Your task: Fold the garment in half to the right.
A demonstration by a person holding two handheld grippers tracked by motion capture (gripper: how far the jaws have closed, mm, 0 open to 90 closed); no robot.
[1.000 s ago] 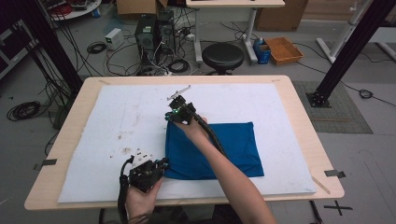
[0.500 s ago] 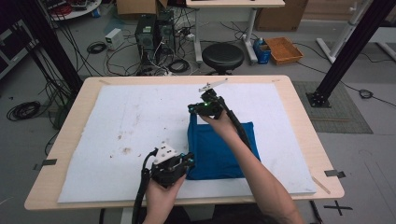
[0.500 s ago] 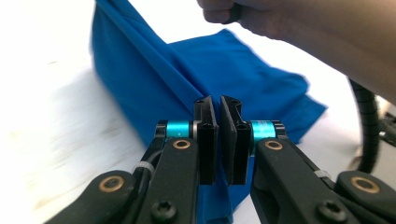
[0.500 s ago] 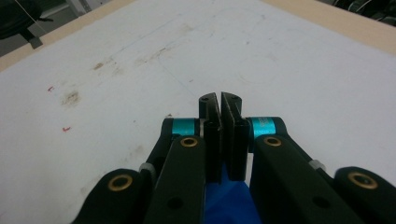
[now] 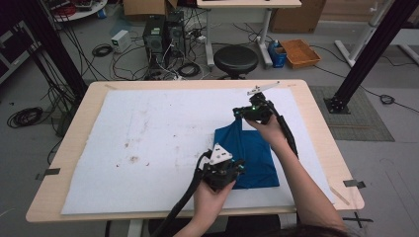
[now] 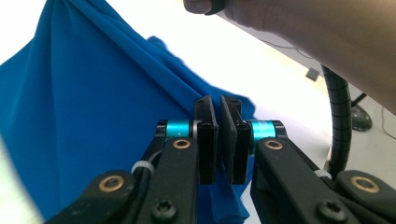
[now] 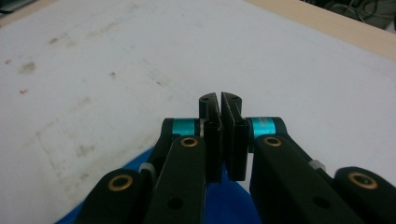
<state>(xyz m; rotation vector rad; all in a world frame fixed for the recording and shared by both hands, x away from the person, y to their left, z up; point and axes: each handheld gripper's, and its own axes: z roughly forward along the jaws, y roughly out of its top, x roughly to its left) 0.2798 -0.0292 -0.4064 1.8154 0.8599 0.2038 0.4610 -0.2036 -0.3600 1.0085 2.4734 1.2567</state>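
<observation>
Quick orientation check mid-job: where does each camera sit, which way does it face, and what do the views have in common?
High view: above the person's side, looking forward and down on the table; both forearms, left gripper and right gripper show.
Left gripper view: rides the left gripper, looking along jaws clamped on the blue cloth; the other forearm crosses top right.
Right gripper view: rides the right gripper, facing the white mat.
Shared: all three show the blue cloth and mat.

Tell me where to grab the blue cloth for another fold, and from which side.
Take the blue cloth by its corners, where the edge is thin enough for a claw to pinch. Come in low from the open mat on the person's left. The left claw and the right claw seem already shut on the near and far left corners.
</observation>
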